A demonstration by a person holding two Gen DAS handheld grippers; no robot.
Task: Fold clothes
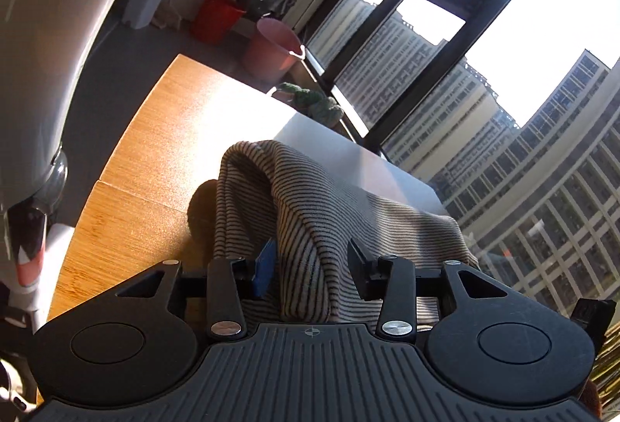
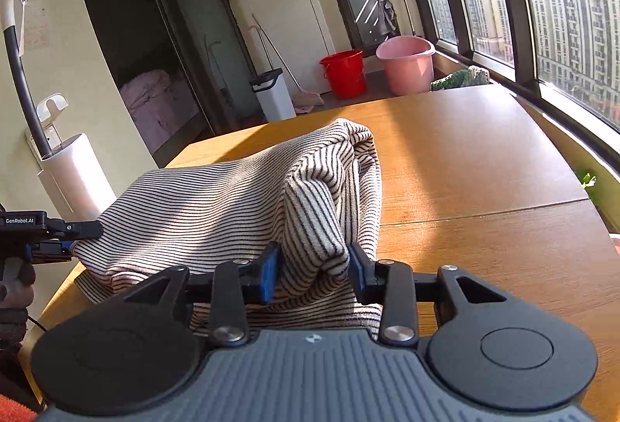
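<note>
A cream garment with thin black stripes (image 2: 217,197) is held up above the wooden table (image 2: 484,158), stretched between both grippers. My right gripper (image 2: 314,271) is shut on a bunched fold of the garment at its right end. In the left wrist view the same striped garment (image 1: 310,205) drapes over my left gripper (image 1: 310,267), whose fingers pinch a fold of it. The left gripper also shows at the left edge of the right wrist view (image 2: 77,240), clamped on the garment's other end.
A red bucket (image 2: 344,73) and a pink bucket (image 2: 407,63) stand on the floor beyond the table. A white bin (image 2: 273,94) and a mop lean by the wall. Large windows (image 2: 562,15) run along the right side. A green knitted item (image 2: 461,77) lies at the table's far corner.
</note>
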